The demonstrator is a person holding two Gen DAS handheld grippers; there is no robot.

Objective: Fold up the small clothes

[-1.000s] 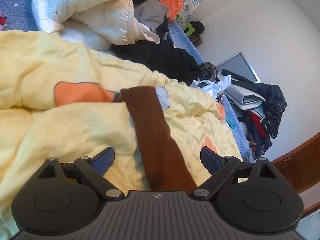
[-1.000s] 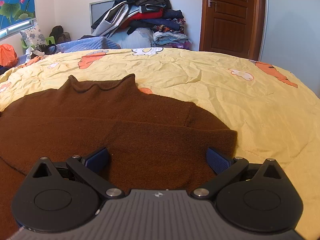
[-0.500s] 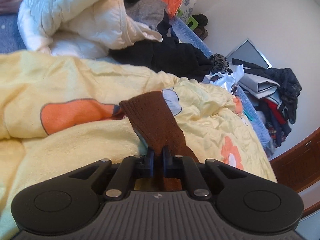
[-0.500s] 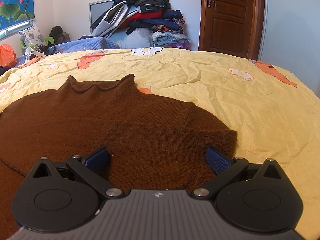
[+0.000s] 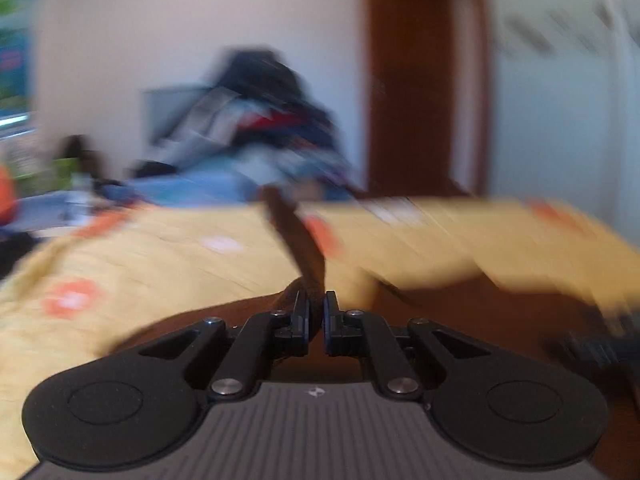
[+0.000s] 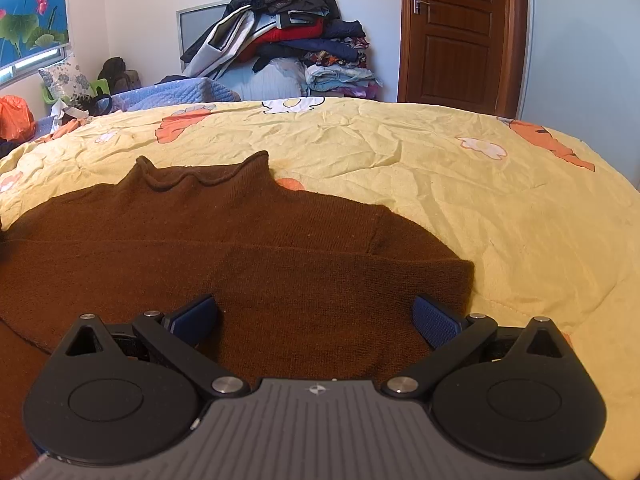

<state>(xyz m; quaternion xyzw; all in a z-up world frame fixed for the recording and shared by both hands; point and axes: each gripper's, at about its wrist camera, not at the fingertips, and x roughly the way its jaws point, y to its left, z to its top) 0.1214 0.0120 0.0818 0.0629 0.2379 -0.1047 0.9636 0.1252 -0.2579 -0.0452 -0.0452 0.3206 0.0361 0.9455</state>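
Scene: A brown sweater point(image 6: 248, 256) lies spread on a yellow quilt point(image 6: 500, 200) covering the bed, collar pointing toward a clothes pile point(image 6: 288, 36) by the far wall.
Left hand-held gripper point(image 5: 316, 312): Jaws pinched nearly together on a sleeve point(image 5: 298, 240), a narrow brown strip that runs up and away from the pads; this view is heavily smeared.
Right hand-held gripper point(image 6: 316, 316): Jaws spread wide, poised over the sweater's near right part with nothing between the pads; whether they touch the knit cannot be told.
Step in hand: Likely carrying the sleeve across the body for the first fold.
Risk, slip: The pinch takes only a thin bunch of knit; a fast pull could draw it free and drop the sleeve short.
Risk, drag: With no grip from the right side, the tug may shift or wrinkle the whole sweater on the quilt.
Risk, crooked fold: A twisted sleeve could land skewed, leaving a lumpy edge.
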